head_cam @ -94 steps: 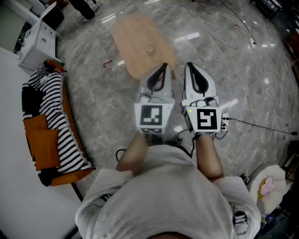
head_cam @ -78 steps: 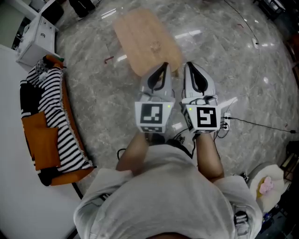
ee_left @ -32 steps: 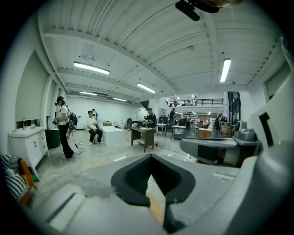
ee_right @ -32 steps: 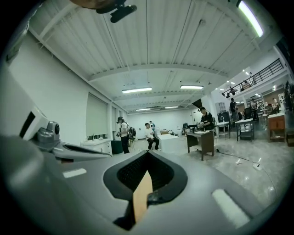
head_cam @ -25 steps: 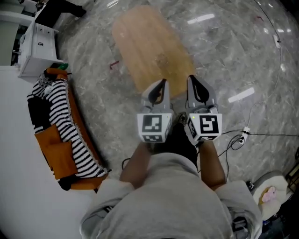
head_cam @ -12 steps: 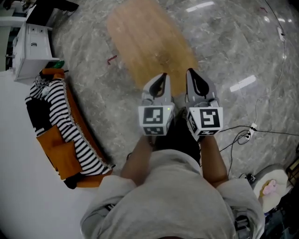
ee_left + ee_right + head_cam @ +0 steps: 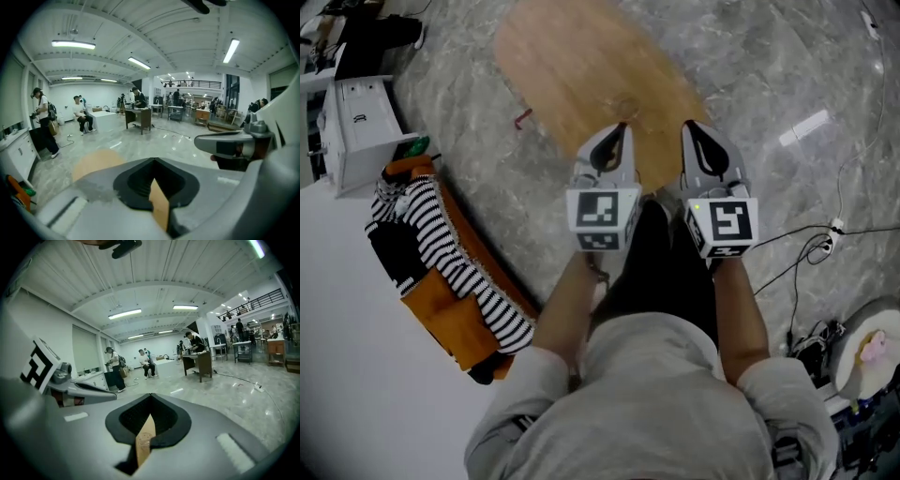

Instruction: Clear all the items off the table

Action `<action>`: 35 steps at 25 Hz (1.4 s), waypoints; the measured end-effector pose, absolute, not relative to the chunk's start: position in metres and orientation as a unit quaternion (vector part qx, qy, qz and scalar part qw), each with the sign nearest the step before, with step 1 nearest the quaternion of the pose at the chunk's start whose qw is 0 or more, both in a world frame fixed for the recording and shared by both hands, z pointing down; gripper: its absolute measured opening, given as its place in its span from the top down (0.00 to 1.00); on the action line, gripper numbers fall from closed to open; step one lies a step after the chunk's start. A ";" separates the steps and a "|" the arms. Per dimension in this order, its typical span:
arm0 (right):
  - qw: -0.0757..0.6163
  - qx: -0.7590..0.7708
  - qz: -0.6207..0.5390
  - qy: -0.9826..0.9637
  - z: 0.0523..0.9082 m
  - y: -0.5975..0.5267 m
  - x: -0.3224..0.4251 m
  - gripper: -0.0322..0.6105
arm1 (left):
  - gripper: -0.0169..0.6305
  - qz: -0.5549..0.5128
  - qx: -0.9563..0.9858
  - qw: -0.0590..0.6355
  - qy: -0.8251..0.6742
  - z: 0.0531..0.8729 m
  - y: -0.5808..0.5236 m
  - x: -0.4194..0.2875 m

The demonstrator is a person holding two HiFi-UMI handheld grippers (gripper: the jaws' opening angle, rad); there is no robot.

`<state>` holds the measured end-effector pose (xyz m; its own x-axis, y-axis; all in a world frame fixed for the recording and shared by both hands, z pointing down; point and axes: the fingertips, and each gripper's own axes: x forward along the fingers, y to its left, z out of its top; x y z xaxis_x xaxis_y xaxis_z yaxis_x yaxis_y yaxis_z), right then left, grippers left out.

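- The left gripper (image 7: 617, 131) and the right gripper (image 7: 691, 128) are held side by side at the centre of the head view. Each has its marker cube just below it in the frame.
- In the left gripper view the left gripper (image 7: 154, 161) has its tongs pressed together at the tips. Nothing is pinched; only a thin slit behind the tips shows wood through it.
- The right gripper (image 7: 150, 397) looks the same in its own view: tongs pressed together and empty, with a narrow strip of wood showing through the slit.
- The wooden table (image 7: 581, 66) is an oval top in the upper centre of the head view, on the grey marble floor (image 7: 750, 56). Both gripper tips lie over its near edge in the frame.
- A small faint round thing (image 7: 625, 107) sits on the table just above the left gripper's tip. What it is cannot be told.
- A small red object (image 7: 522, 118) lies on the floor just left of the table.
- At the left of the frame, a black-and-white striped cloth (image 7: 441, 253) is draped over an orange seat (image 7: 450, 314).
- A white cabinet (image 7: 356, 131) stands at the upper left.
- Black cables (image 7: 811, 248) run across the floor at the right.
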<state>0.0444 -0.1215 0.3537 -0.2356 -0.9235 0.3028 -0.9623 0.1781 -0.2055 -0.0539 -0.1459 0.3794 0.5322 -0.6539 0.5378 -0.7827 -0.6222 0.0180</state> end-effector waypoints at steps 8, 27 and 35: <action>0.074 0.613 0.228 -0.753 0.458 -0.114 0.052 0.94 | 0.94 0.322 0.872 0.132 -0.344 0.479 -0.129 -0.048; 0.031 0.645 0.313 -0.697 0.614 -0.099 0.057 0.94 | 0.94 0.561 0.803 0.078 -0.185 0.672 -0.163 -0.071; 0.044 0.633 0.331 -0.698 0.620 -0.103 0.040 0.94 | 0.94 0.628 0.766 0.008 -0.139 0.714 -0.187 -0.077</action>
<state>0.0403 -0.1034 0.6200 -0.1951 -0.8547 0.4812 -0.9135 -0.0203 -0.4063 -0.0774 -0.1870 0.7139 0.1736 -0.2023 0.9638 -0.2223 -0.9615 -0.1618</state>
